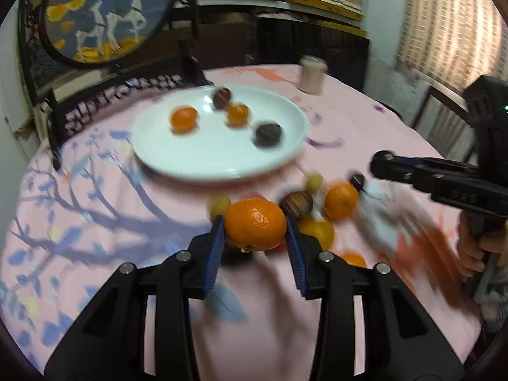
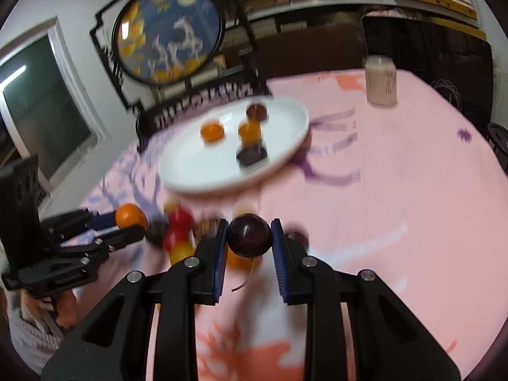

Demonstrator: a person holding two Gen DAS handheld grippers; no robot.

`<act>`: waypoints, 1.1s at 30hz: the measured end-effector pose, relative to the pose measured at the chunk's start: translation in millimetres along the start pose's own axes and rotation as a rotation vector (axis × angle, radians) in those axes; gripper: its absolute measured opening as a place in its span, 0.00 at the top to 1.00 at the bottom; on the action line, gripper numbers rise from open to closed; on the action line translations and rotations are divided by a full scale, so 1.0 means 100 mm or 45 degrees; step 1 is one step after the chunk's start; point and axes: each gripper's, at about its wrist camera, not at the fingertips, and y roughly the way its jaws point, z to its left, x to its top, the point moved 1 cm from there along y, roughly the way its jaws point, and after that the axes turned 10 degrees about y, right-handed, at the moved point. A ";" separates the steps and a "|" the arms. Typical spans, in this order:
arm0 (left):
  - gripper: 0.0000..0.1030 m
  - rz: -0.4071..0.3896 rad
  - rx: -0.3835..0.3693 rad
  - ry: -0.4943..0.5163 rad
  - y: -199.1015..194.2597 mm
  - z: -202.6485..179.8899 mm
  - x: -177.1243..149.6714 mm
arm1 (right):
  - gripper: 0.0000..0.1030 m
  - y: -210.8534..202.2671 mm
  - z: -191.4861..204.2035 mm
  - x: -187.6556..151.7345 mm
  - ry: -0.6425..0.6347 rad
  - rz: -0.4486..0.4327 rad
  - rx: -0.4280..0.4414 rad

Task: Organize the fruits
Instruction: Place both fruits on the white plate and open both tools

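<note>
Left wrist view shows my left gripper (image 1: 255, 238) clamped on a mandarin orange (image 1: 256, 223), both blue pads (image 1: 216, 247) pressed to its sides, held above the pink tablecloth (image 1: 349, 120). Right wrist view shows my right gripper (image 2: 250, 238) closed snugly on a dark plum (image 2: 250, 235), pinched near the fingertips rather than deep in the jaws.

Ahead sits the white plate (image 1: 177, 165), already carrying two small oranges and two dark fruits. Below my grippers a loose cluster of fruit (image 1: 317, 203) lies on the cloth between me and the plate — more mandarins, a brownish round one, pale yellow ones.

Risks as I judge them: the plum is smooth and round and gripped only at the tips, so a quick swing could let it squirt out and roll across the table. The mandarin is soft; squeezing harder could bruise it. Both grippers are near each other and headed, I'd guess, for the same plate — they could collide over it. Dropping either fruit from height might knock those already there, or send it rolling off the shallow rim. The blur makes exact clearances hard to tell.
</note>
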 end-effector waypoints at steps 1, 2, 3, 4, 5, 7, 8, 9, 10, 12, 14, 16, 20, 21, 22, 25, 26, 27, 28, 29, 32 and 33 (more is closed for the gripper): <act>0.62 0.006 0.026 -0.014 0.05 0.07 0.10 | 0.74 0.05 0.02 0.14 0.014 -0.004 0.002; 0.62 0.011 0.045 -0.032 0.11 0.13 0.18 | 0.74 0.09 0.03 0.24 0.028 -0.007 0.008; 0.62 0.012 0.059 -0.059 0.19 0.22 0.29 | 0.74 0.18 0.04 0.37 0.051 -0.012 0.016; 0.62 0.014 0.072 -0.080 0.26 0.28 0.37 | 0.74 0.27 0.05 0.46 0.066 -0.004 0.020; 0.62 0.018 0.089 -0.090 0.31 0.33 0.41 | 0.74 0.41 0.07 0.55 0.080 0.011 0.023; 0.62 0.035 0.123 -0.109 0.46 0.42 0.49 | 0.74 0.61 0.11 0.64 0.093 0.030 0.018; 0.61 0.042 0.131 -0.126 0.54 0.46 0.52 | 0.73 0.73 0.12 0.68 0.100 0.047 0.026; 0.56 0.042 0.133 -0.145 0.58 0.50 0.52 | 0.73 0.82 0.13 0.69 0.108 0.066 0.039; 0.50 0.039 0.131 -0.167 0.62 0.54 0.52 | 0.69 0.92 0.12 0.71 0.126 0.091 0.056; 0.35 0.021 0.112 -0.194 0.63 0.60 0.50 | 0.39 0.98 0.07 0.72 0.176 0.113 0.080; 0.34 0.018 0.105 -0.192 0.61 0.62 0.48 | 0.39 0.90 0.02 0.72 0.178 0.059 0.099; 0.26 0.006 0.112 -0.205 0.56 0.63 0.45 | 0.39 0.81 0.00 0.73 0.162 0.033 0.081; 0.16 0.008 0.128 -0.192 0.46 0.57 0.33 | 0.39 0.60 -0.10 0.70 0.212 0.008 0.100; 0.15 0.009 0.133 -0.187 0.45 0.56 0.31 | 0.39 0.54 -0.10 0.67 0.208 0.003 0.096; 0.15 0.009 0.139 -0.178 0.42 0.53 0.28 | 0.38 0.50 -0.11 0.63 0.197 -0.001 0.087; 0.09 0.022 0.159 -0.165 0.35 0.44 0.14 | 0.33 0.34 -0.13 0.48 0.169 -0.019 0.041; 0.08 0.029 0.169 -0.156 0.32 0.40 0.08 | 0.30 0.28 -0.15 0.42 0.166 -0.031 0.035; 0.08 0.035 0.180 -0.143 0.29 0.38 0.04 | 0.29 0.21 -0.17 0.35 0.165 -0.043 0.029; 0.08 0.044 0.197 -0.126 0.27 0.34 -0.01 | 0.29 0.17 -0.19 0.29 0.163 -0.047 0.023; 0.07 0.051 0.220 -0.110 0.24 0.31 -0.05 | 0.29 0.12 -0.20 0.22 0.158 -0.050 0.013; 0.05 0.046 0.277 -0.078 0.11 0.22 -0.18 | 0.29 0.02 -0.23 0.07 0.152 -0.045 -0.003; 0.05 0.035 0.284 -0.069 0.07 0.20 -0.21 | 0.29 -0.02 -0.22 0.02 0.148 -0.043 0.007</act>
